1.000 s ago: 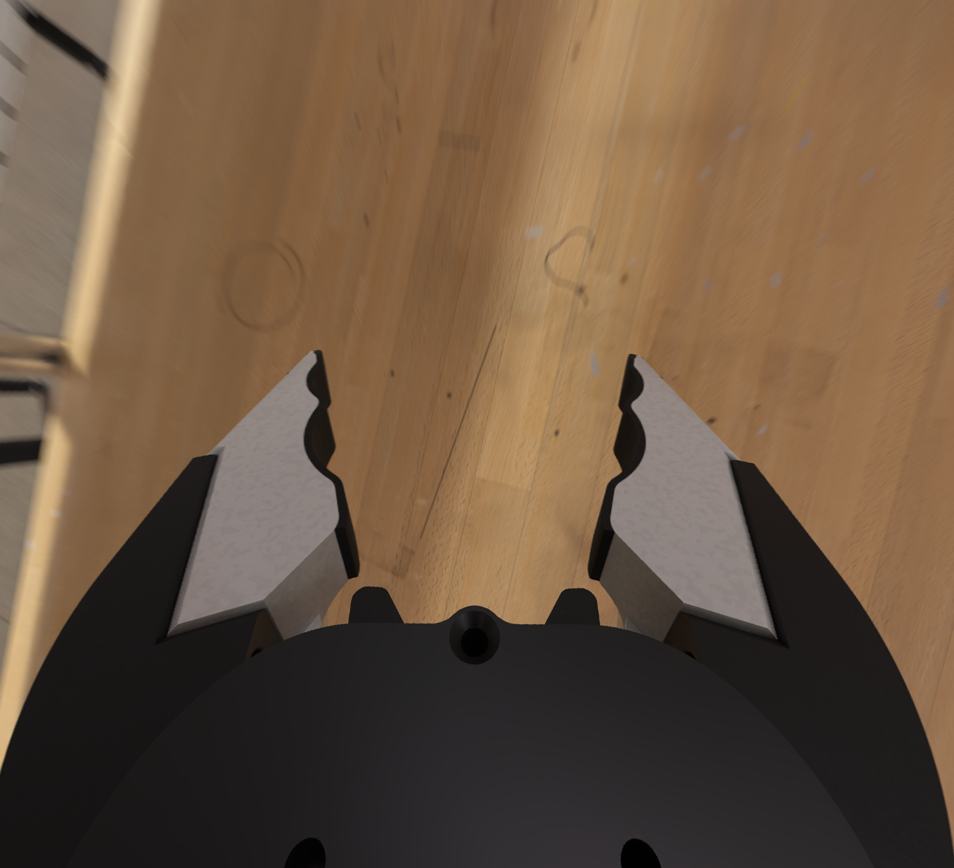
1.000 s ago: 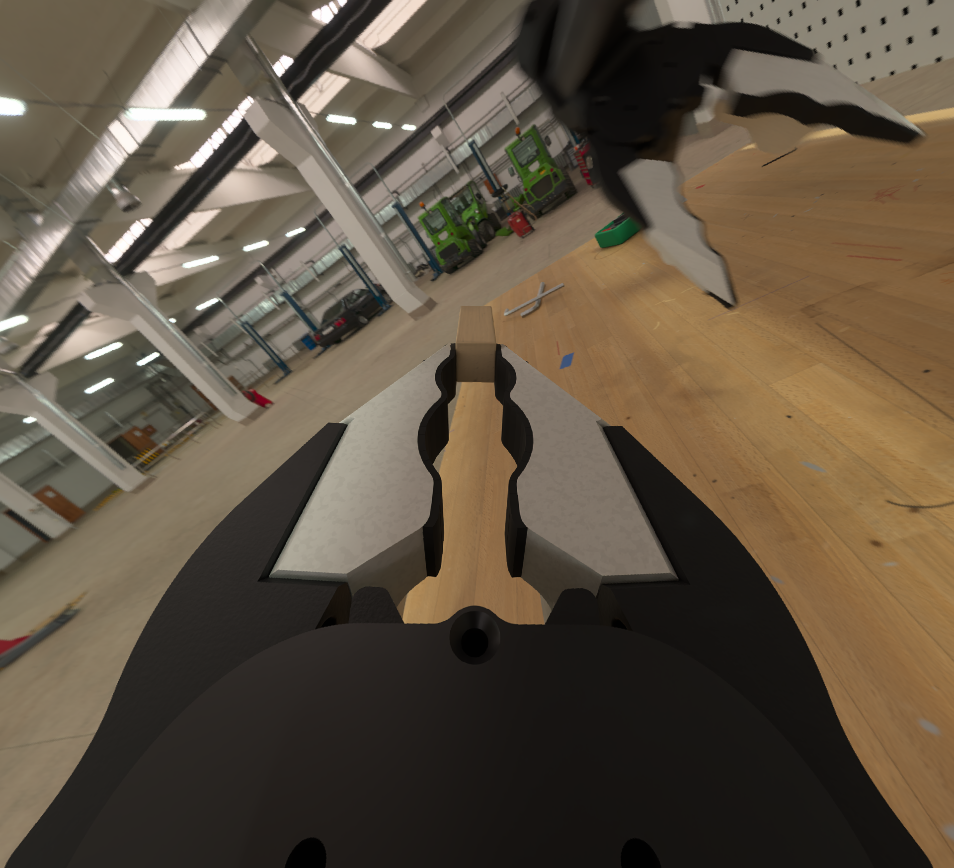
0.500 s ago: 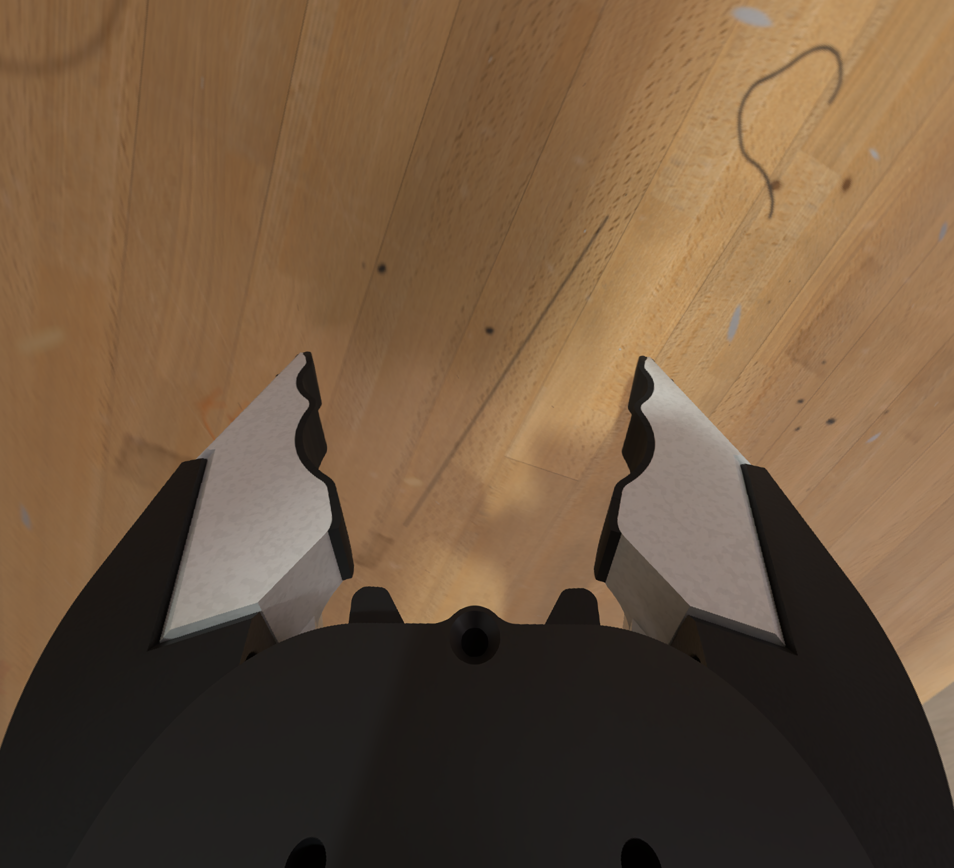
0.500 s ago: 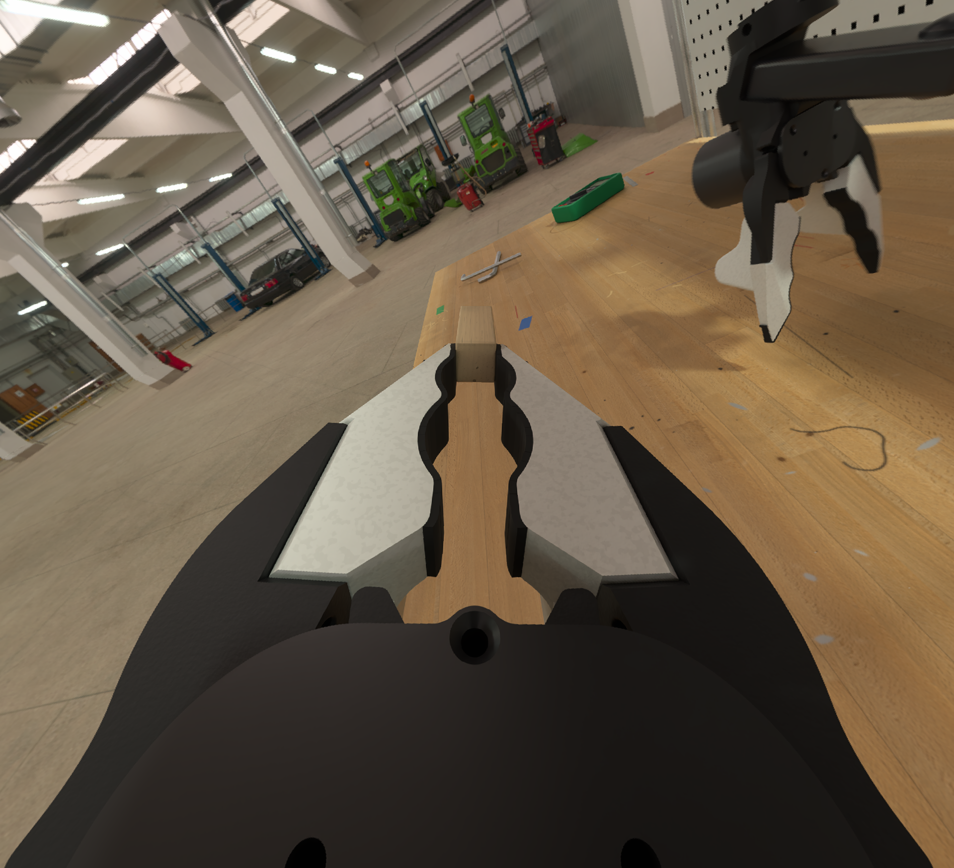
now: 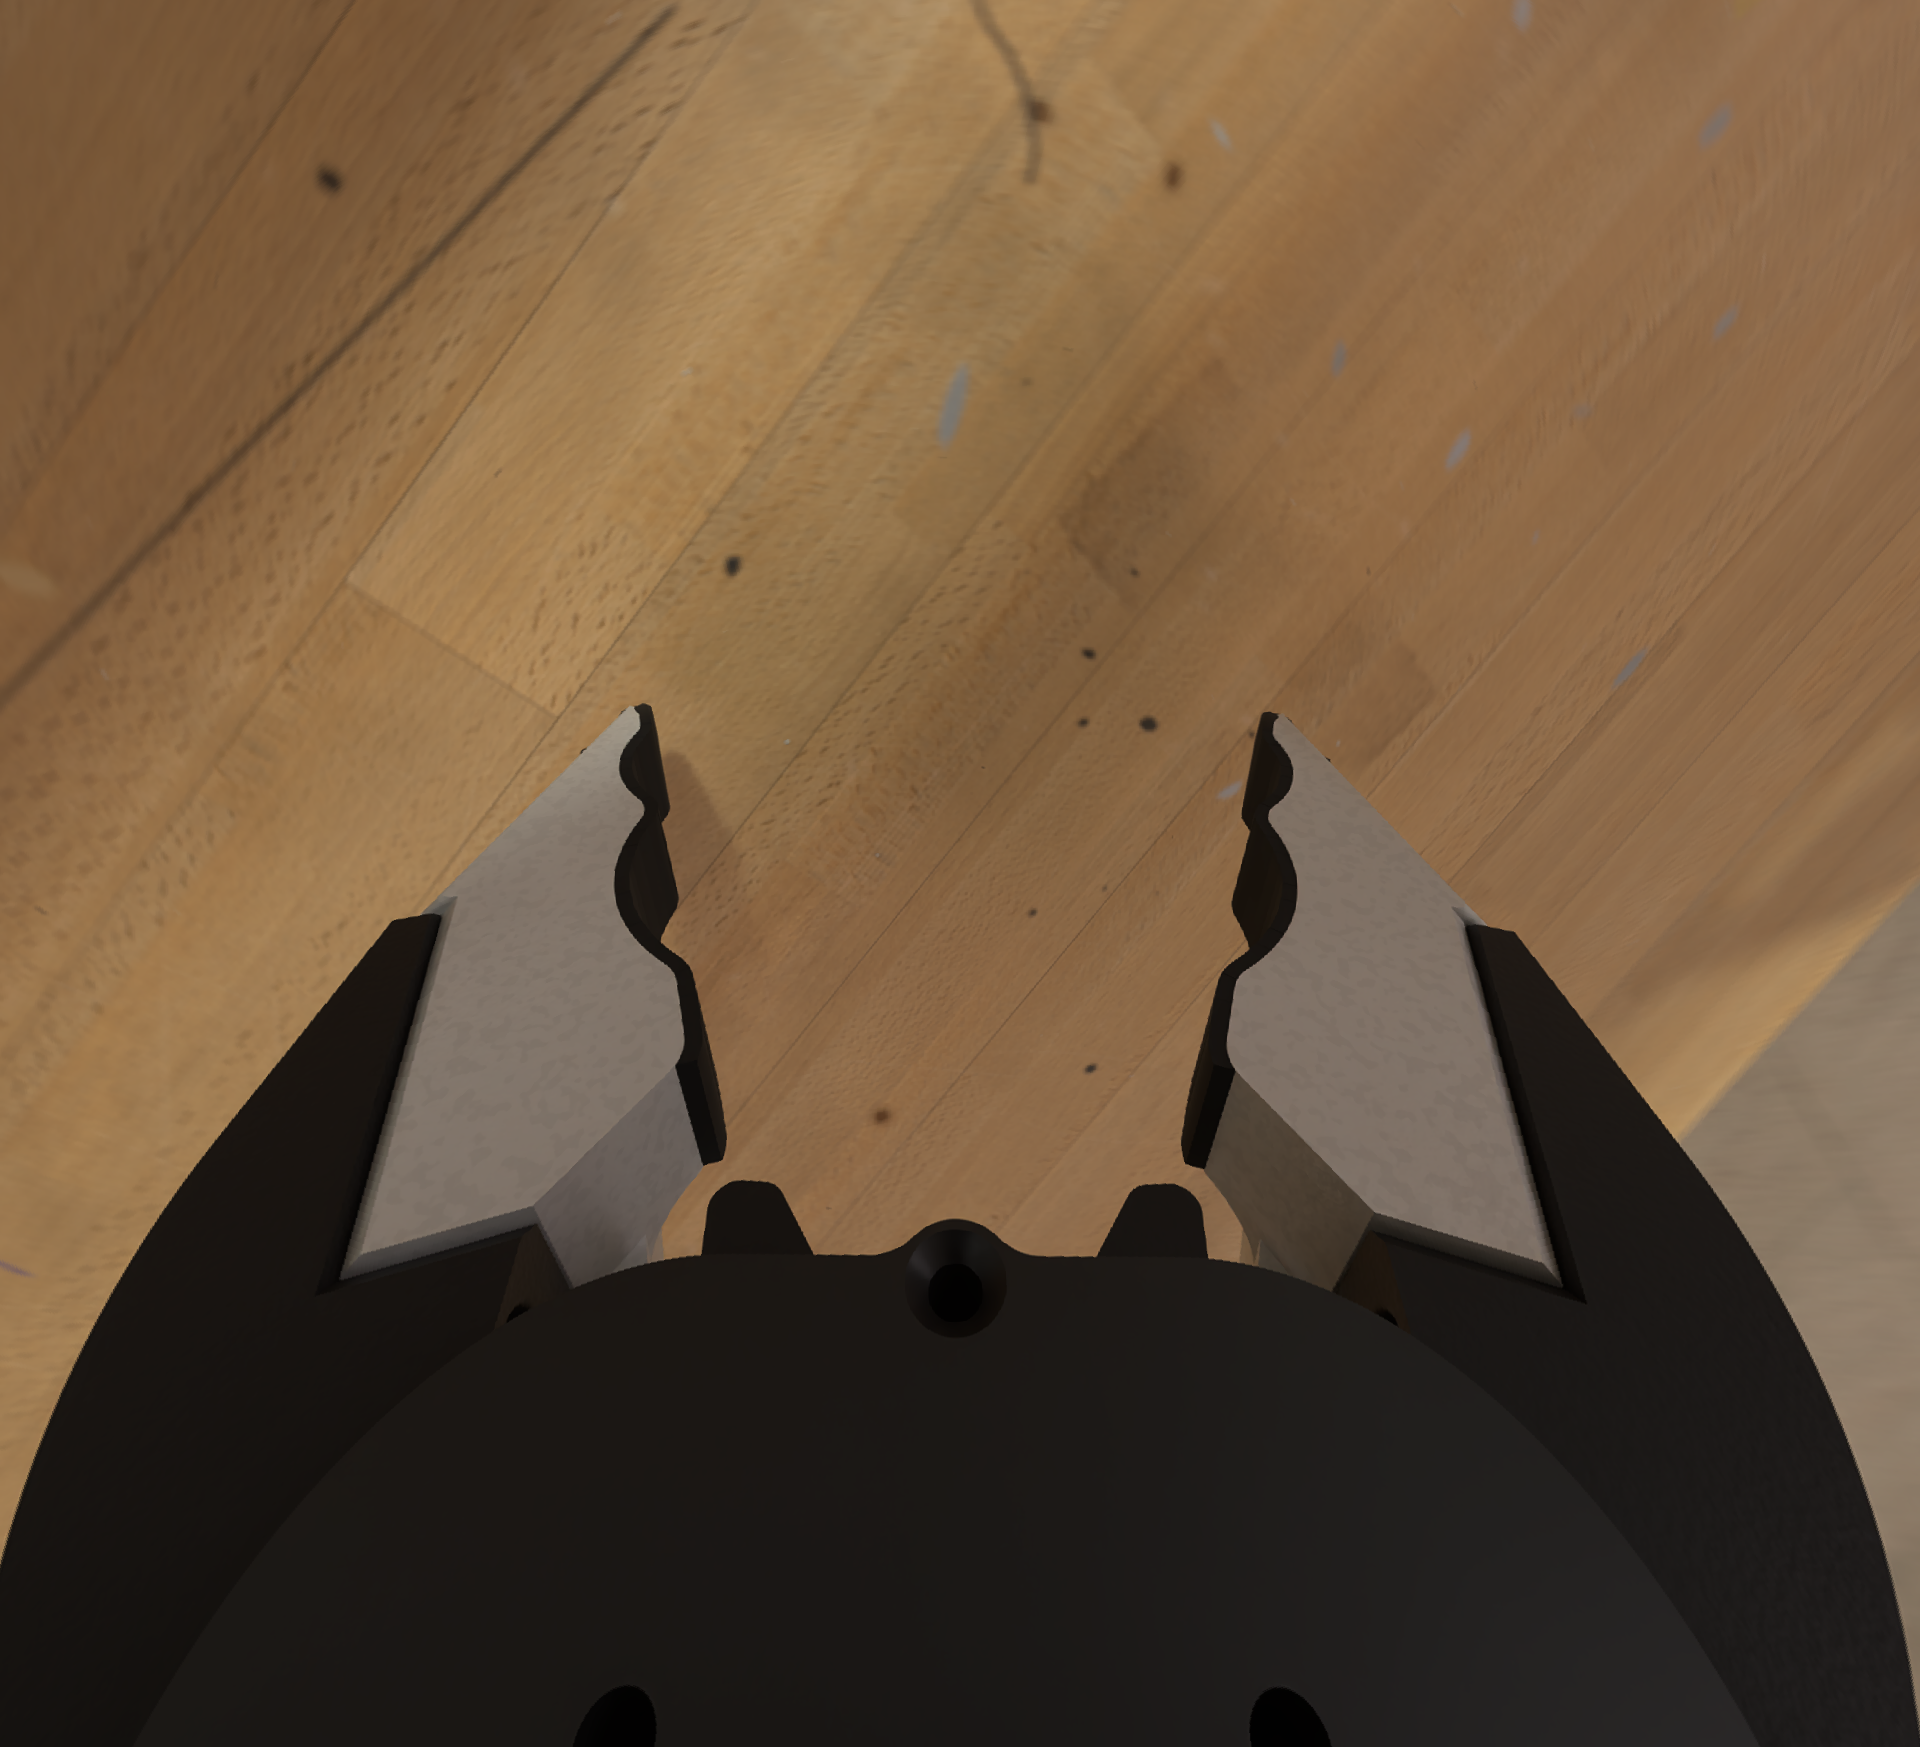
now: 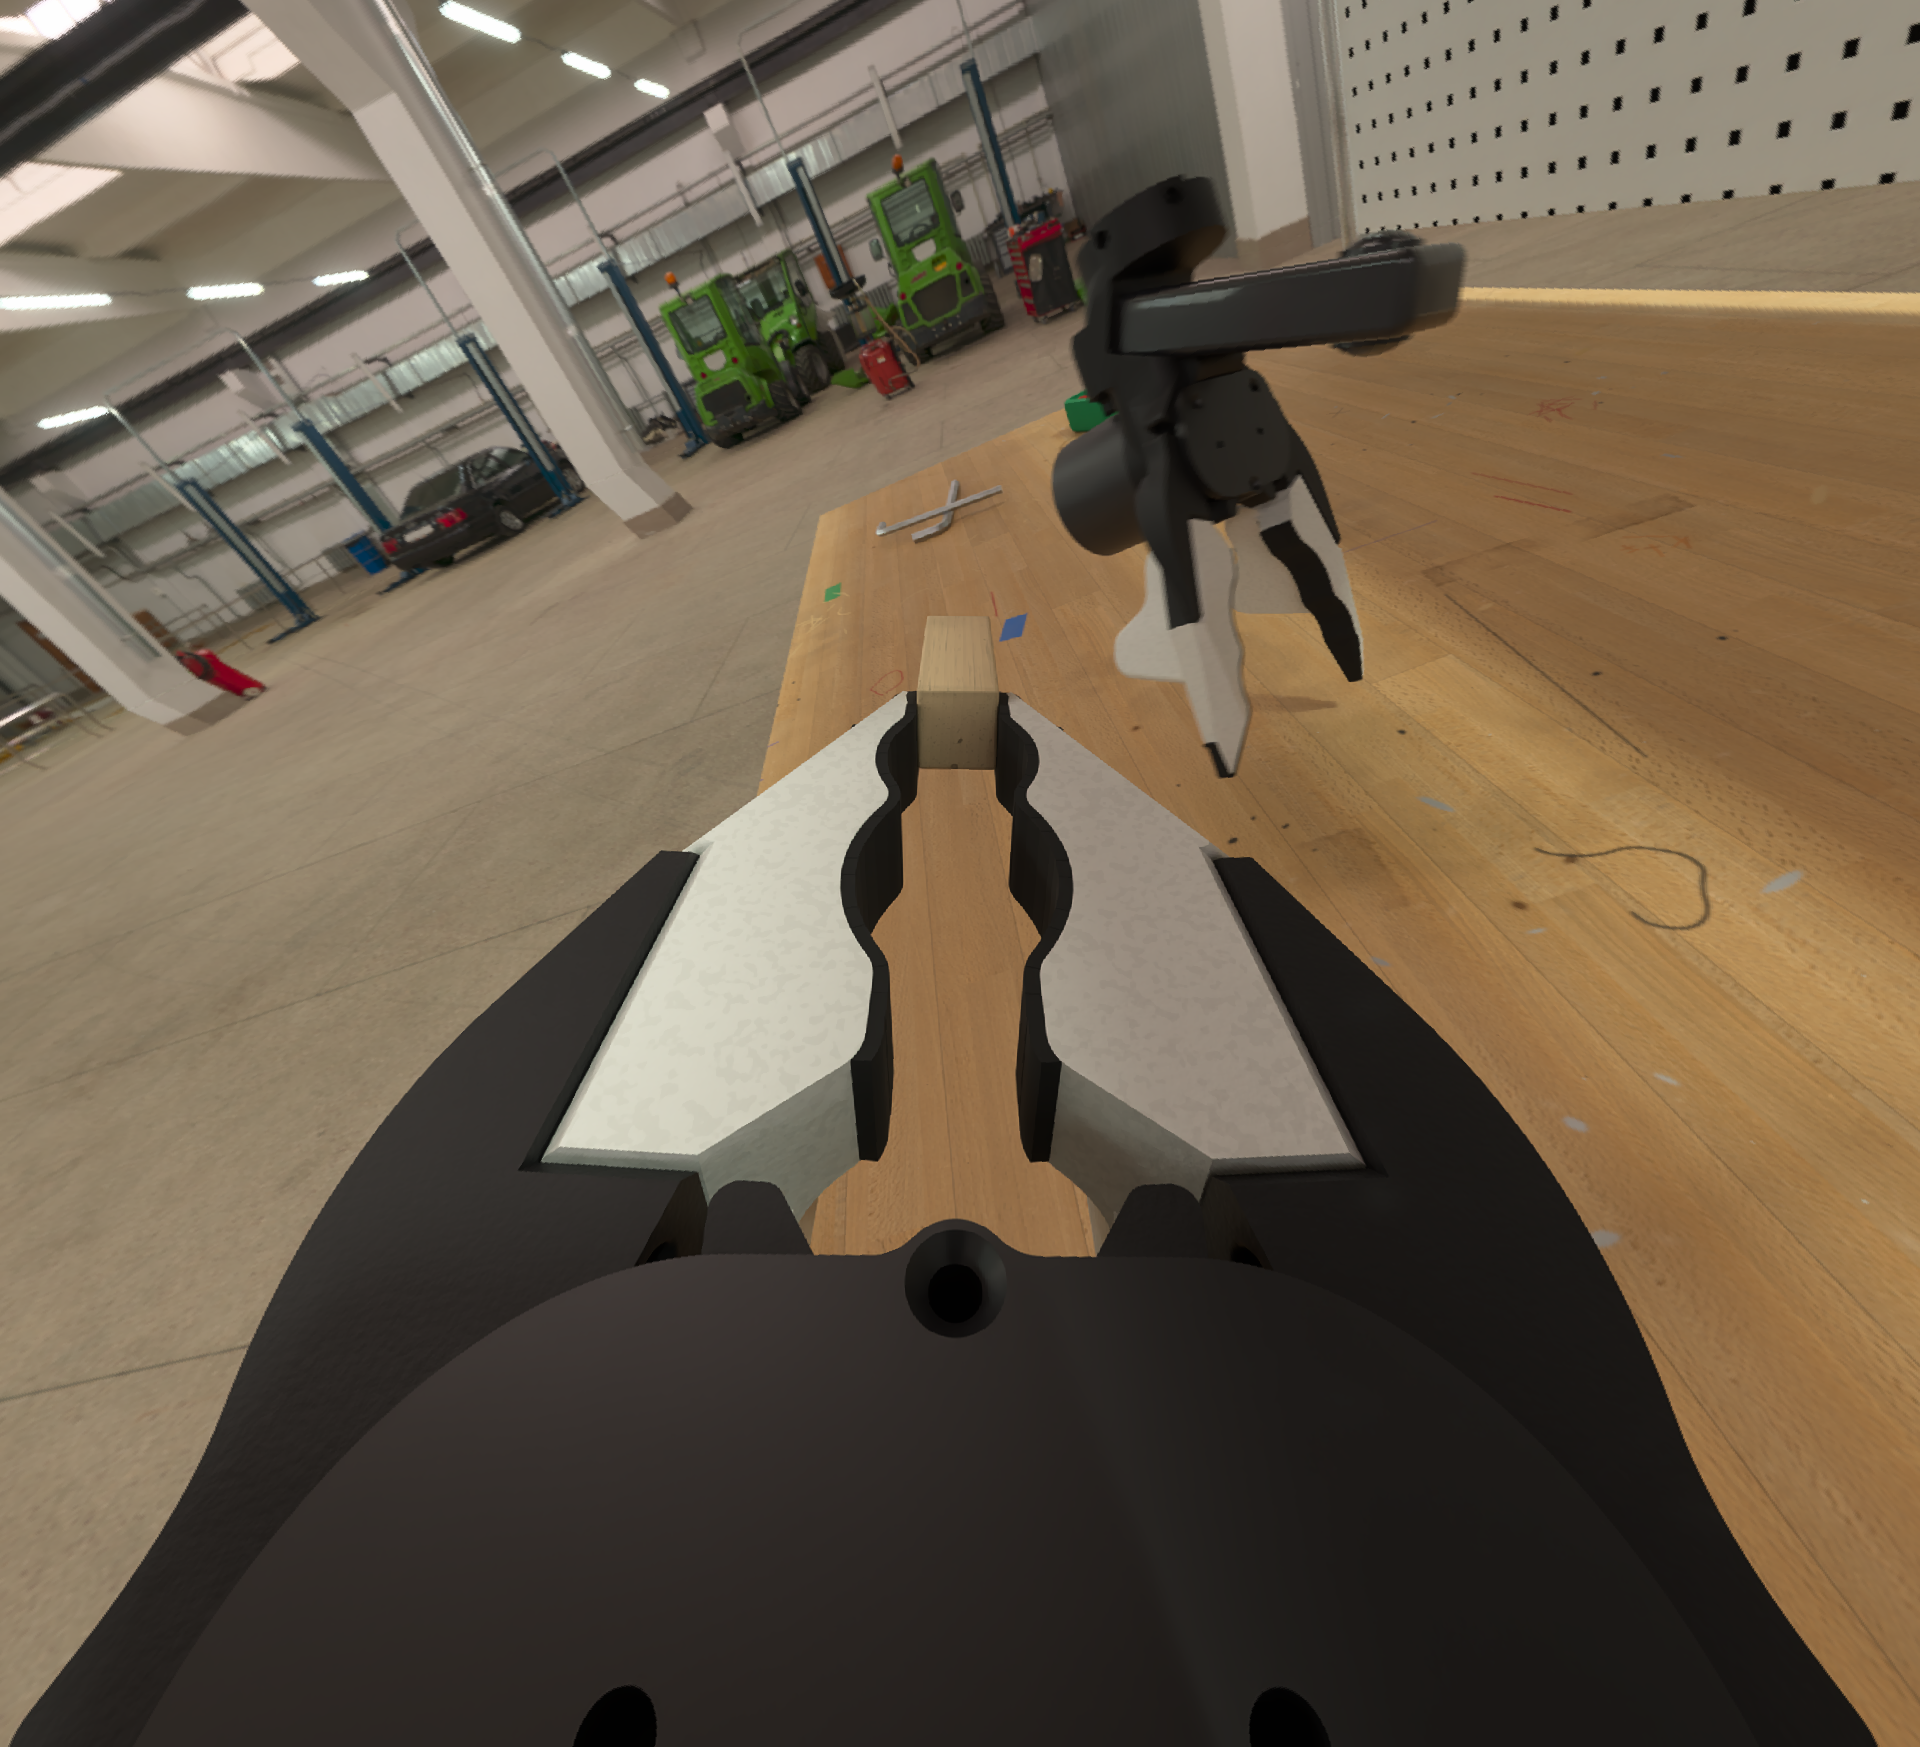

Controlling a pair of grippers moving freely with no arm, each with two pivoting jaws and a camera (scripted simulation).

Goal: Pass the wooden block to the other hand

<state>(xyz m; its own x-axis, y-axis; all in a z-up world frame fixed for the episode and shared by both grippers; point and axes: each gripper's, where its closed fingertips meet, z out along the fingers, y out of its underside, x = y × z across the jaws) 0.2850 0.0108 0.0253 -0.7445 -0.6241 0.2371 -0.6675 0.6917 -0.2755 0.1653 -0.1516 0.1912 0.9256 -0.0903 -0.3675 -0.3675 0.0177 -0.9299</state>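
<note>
My right gripper [image 6: 957, 710] is shut on the wooden block [image 6: 957, 695], a small pale block pinched at the fingertips and held above the left edge of the wooden table [image 6: 1558, 1022]. My left gripper [image 5: 956, 715] is open and empty, pointing down at the tabletop [image 5: 935, 347]. It also shows in the right wrist view [image 6: 1288, 710], hanging open above the table, ahead and to the right of the block, apart from it. The block is not in the left wrist view.
Two metal hex keys [image 6: 940, 513] lie near the table's far left corner, with a green object [image 6: 1086, 412] behind the left gripper. A white pegboard wall [image 6: 1621, 14] stands at the back right. The table edge [image 5: 1704, 1105] shows at lower right.
The left gripper has moved left and lower in the right wrist view, nearer the block. The tabletop has shifted and turned under the left gripper. The right gripper keeps its hold on the block.
</note>
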